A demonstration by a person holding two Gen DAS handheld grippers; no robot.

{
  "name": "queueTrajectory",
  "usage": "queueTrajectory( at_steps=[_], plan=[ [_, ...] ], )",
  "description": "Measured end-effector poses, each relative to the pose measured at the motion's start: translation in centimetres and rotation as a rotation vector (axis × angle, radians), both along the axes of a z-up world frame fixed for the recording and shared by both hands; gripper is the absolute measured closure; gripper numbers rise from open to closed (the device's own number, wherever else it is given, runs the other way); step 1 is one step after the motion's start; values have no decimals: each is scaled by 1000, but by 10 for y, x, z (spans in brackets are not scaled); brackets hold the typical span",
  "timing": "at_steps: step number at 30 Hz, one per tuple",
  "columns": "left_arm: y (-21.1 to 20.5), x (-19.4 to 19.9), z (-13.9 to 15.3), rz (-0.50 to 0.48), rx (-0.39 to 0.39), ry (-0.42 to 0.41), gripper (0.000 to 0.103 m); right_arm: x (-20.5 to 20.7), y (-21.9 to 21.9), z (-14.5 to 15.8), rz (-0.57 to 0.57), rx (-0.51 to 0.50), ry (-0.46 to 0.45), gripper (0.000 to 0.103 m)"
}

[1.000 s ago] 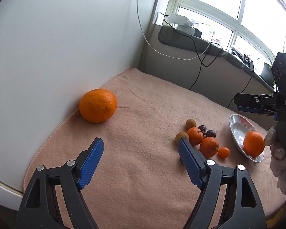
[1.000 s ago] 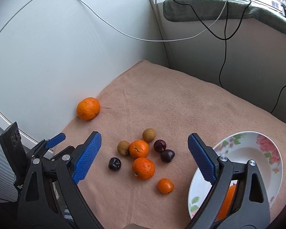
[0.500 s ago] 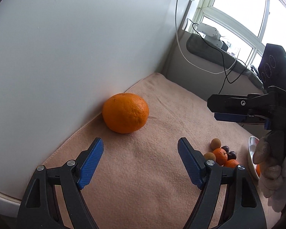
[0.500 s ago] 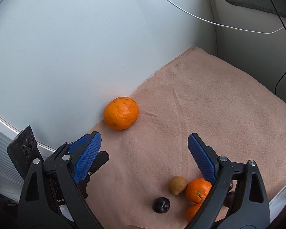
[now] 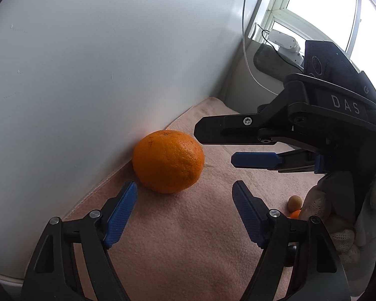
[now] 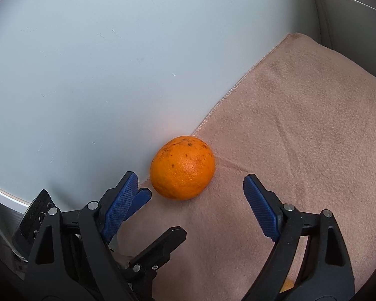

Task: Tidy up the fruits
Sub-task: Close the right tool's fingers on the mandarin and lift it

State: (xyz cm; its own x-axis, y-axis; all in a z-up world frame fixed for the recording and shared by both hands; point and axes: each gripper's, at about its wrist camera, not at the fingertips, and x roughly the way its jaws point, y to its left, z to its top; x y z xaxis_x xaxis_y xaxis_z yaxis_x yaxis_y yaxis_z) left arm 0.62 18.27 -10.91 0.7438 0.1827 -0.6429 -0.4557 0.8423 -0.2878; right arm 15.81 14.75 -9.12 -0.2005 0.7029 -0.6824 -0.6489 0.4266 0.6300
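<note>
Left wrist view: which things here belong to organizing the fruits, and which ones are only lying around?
For the job:
big orange
small brown fruit
small orange fruit, half hidden
left claw, closing, nothing in it
right claw, closing, nothing in it

Just there:
pink cloth
white cable
wall

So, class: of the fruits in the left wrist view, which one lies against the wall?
The big orange. It sits at the cloth's edge touching the wall, while the small brown fruit and the orange one beside it lie far right.
</note>
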Motion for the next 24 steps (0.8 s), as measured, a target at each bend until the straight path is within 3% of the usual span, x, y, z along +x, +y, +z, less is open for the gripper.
queueTrajectory(
  at_steps=[4, 8, 24],
  plan=[
    [2, 7, -2, -2, -10, 12, 32, 2, 12, -6, -2, -5, 13, 14],
    [1, 11, -2, -3, -5, 16, 34, 5, 22, -15, 0, -20, 41, 29],
    [3, 2, -6, 29, -19, 42, 37, 23, 49, -36, 5, 4, 126, 32]
  ],
)
